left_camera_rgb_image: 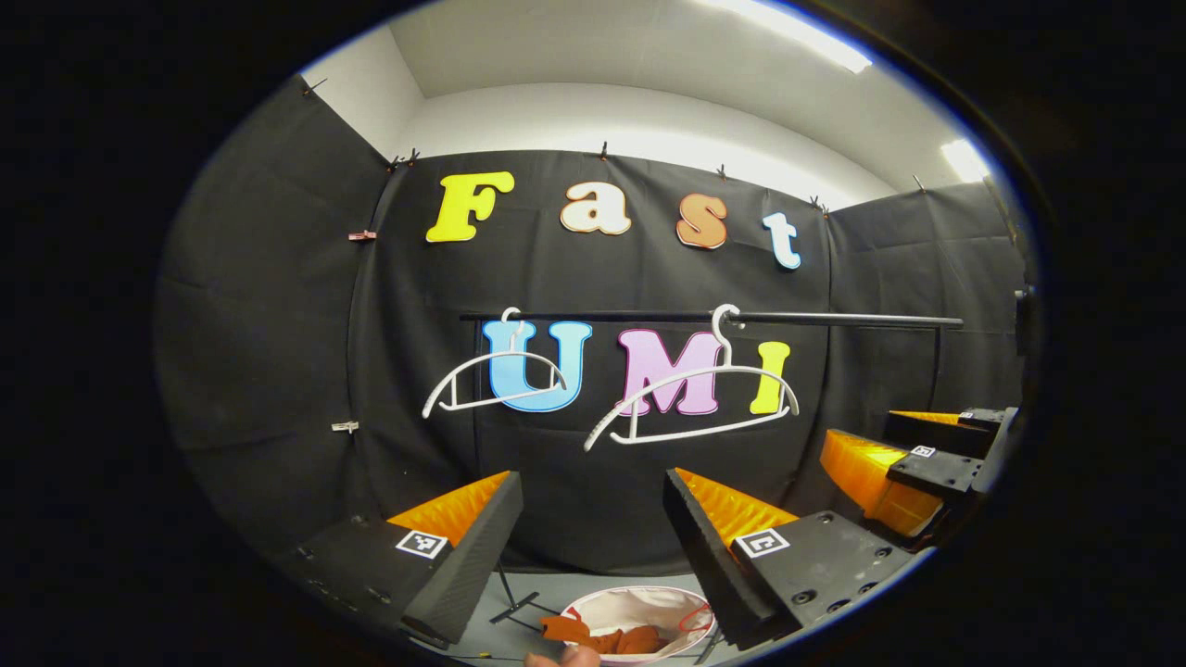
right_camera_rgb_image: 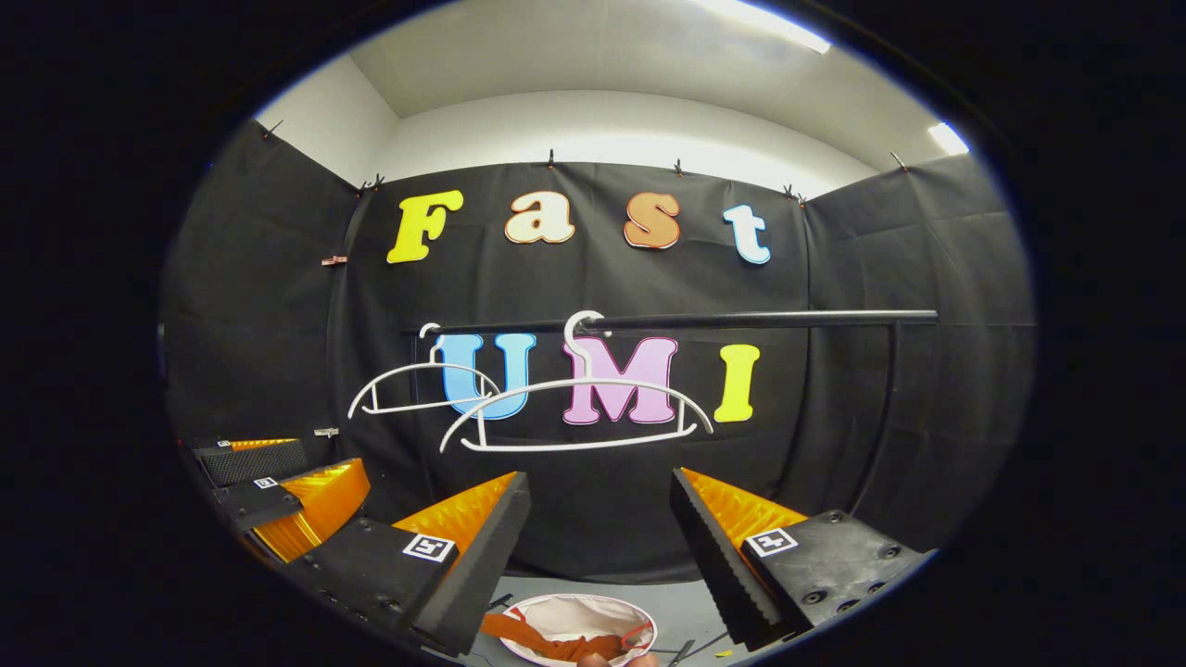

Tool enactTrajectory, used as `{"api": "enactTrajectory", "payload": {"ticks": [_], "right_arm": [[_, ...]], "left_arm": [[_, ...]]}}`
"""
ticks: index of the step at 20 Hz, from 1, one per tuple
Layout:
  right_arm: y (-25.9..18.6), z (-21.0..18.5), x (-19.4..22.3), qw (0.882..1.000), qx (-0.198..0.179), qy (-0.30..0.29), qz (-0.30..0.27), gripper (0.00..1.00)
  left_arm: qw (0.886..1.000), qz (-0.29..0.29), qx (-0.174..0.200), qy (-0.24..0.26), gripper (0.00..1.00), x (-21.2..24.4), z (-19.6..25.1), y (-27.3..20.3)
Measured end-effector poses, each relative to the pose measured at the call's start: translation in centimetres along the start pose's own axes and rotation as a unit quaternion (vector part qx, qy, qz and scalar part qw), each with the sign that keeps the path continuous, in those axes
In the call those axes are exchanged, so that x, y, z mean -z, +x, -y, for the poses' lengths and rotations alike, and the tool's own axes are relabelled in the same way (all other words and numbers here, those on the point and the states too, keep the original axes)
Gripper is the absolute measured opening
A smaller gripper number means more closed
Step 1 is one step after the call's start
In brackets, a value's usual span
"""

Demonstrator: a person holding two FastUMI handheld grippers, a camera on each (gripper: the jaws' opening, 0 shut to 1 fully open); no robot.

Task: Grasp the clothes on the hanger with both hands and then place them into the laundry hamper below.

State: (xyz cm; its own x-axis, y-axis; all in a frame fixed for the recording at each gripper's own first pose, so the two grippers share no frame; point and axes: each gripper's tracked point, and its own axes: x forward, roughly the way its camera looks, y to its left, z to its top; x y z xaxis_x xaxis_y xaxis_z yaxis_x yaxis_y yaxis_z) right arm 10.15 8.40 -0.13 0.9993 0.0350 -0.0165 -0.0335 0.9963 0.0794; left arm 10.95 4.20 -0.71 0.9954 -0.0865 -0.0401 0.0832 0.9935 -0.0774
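Note:
Two bare white hangers (left_camera_rgb_image: 724,347) (left_camera_rgb_image: 482,359) hang on a black rail (left_camera_rgb_image: 834,320). Low down stands the round white laundry hamper (left_camera_rgb_image: 630,607) with an orange garment (left_camera_rgb_image: 602,639) lying inside it. My left gripper (left_camera_rgb_image: 591,477) is open above the hamper, nothing between its fingers. In the right gripper view the same hangers (right_camera_rgb_image: 574,382) (right_camera_rgb_image: 431,366) and the hamper (right_camera_rgb_image: 574,613) with the orange garment (right_camera_rgb_image: 547,646) appear, and my right gripper (right_camera_rgb_image: 600,477) is open and holds nothing. The two grippers are side by side: the right one (left_camera_rgb_image: 917,463) is at the left view's edge, the left one (right_camera_rgb_image: 278,486) at the right view's edge.
The rail (right_camera_rgb_image: 741,320) rests on a thin black post (right_camera_rgb_image: 885,408) in front of the black cloth wall. The rack's black feet (left_camera_rgb_image: 519,607) spread on the grey floor beside the hamper. A bit of a hand (left_camera_rgb_image: 565,658) shows at the bottom edge.

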Motion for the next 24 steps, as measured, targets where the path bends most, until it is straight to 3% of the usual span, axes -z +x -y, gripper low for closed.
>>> {"api": "enactTrajectory", "payload": {"ticks": [4, 5, 24], "right_arm": [[-0.1, 0.2, -0.2, 1.0, 0.0, -0.007, 0.004, 0.93], [0.0, 0.2, -0.3, 1.0, 0.0, -0.006, 0.007, 0.98], [0.6, 0.6, -0.9, 1.0, 0.002, -0.008, 0.015, 0.98]], "left_arm": [[1.0, 0.002, 0.005, 0.007, 0.97, 0.0, 0.5, 0.0], [1.0, 0.002, 0.006, 0.007, 0.97, 0.0, 0.7, 0.0], [1.0, 0.004, 0.006, 0.008, 0.97, -0.4, 1.3, 0.3]]}}
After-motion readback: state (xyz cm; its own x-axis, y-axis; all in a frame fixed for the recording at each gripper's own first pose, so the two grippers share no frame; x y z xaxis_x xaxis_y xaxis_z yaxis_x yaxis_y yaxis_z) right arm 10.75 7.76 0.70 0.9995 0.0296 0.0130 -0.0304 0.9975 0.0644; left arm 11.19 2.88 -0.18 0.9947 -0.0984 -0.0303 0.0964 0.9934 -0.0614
